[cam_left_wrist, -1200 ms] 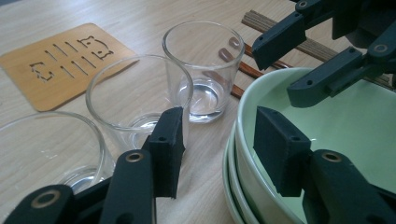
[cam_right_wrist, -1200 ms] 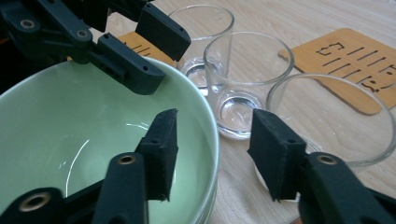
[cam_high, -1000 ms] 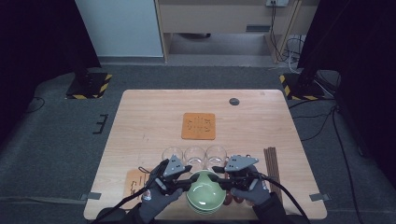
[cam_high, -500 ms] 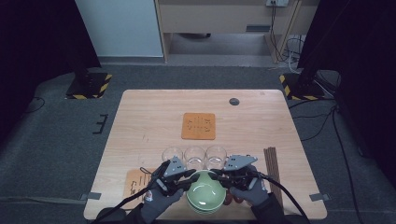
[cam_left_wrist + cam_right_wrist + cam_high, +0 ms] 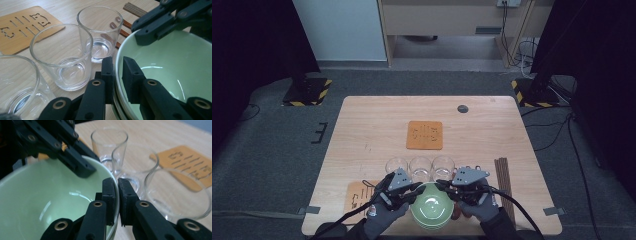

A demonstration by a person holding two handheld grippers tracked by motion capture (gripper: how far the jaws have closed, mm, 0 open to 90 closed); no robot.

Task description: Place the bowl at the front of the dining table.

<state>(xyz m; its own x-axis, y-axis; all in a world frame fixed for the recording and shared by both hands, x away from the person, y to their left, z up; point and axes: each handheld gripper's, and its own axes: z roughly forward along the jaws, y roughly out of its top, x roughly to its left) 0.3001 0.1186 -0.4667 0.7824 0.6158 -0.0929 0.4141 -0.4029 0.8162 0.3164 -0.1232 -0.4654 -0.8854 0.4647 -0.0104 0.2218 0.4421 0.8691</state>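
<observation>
A green bowl sits at the desk's near edge, empty. Left tongs and right tongs have just closed, each pinching its rim on opposite sides. Three empty glasses stand in a row just behind. Two mats: one mid-desk, one beside the left tongs. The left gripper view shows stacked rims under the bowl.

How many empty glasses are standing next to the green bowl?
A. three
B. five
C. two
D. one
A: three clear glasses stand in a row on the table, just beyond the green bowl that both tools grip by its rim.
</observation>
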